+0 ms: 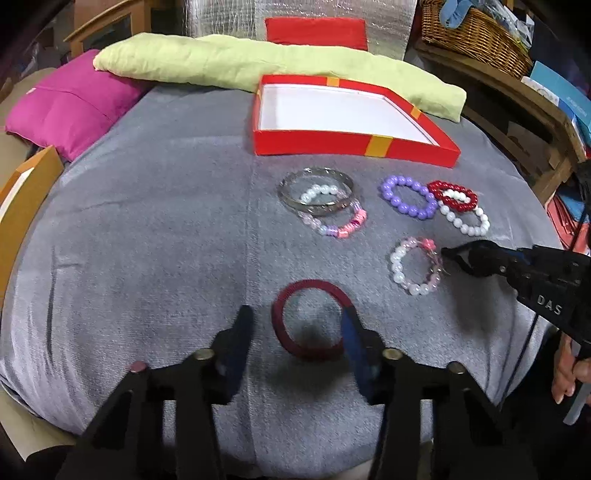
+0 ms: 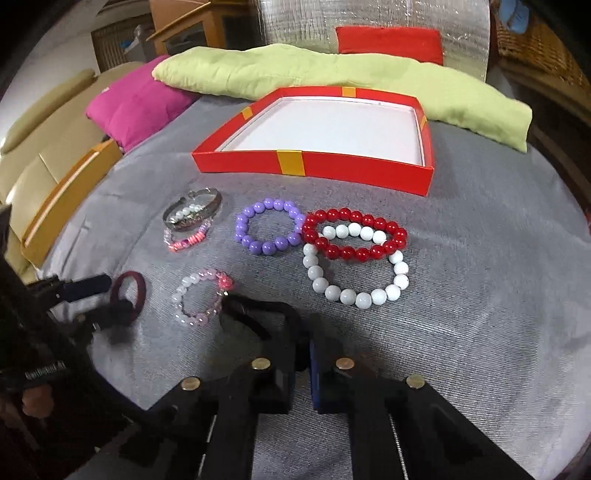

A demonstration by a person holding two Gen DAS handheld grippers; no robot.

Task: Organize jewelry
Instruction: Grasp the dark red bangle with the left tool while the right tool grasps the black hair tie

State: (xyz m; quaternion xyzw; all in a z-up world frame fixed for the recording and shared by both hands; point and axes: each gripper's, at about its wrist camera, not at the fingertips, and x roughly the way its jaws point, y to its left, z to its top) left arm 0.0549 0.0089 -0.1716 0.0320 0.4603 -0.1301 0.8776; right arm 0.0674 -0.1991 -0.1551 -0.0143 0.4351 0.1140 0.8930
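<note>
Several bracelets lie on a grey cloth before an open red box (image 1: pixel 317 142) (image 2: pixel 258 162). My left gripper (image 1: pixel 295 325) is open; its right finger sits inside the dark red bangle (image 1: pixel 291 295) (image 2: pixel 127 280), its left finger outside. My right gripper (image 2: pixel 236 306) (image 1: pixel 448 253) is shut, its tip touching the white-and-pink bead bracelet (image 1: pixel 397 266) (image 2: pixel 184 291). Farther back lie a silver bangle (image 1: pixel 316 190) over a pink bracelet (image 1: pixel 343 229), a purple bracelet (image 2: pixel 267 230), a red bracelet (image 2: pixel 354 236) and a white bracelet (image 2: pixel 354 291).
A green pillow (image 1: pixel 236 62), a magenta cushion (image 1: pixel 70 107) and a red cushion (image 1: pixel 316 31) lie behind the box. A wicker basket (image 1: pixel 476 33) stands on a shelf at the right. A wooden chair edge (image 1: pixel 26 192) is at the left.
</note>
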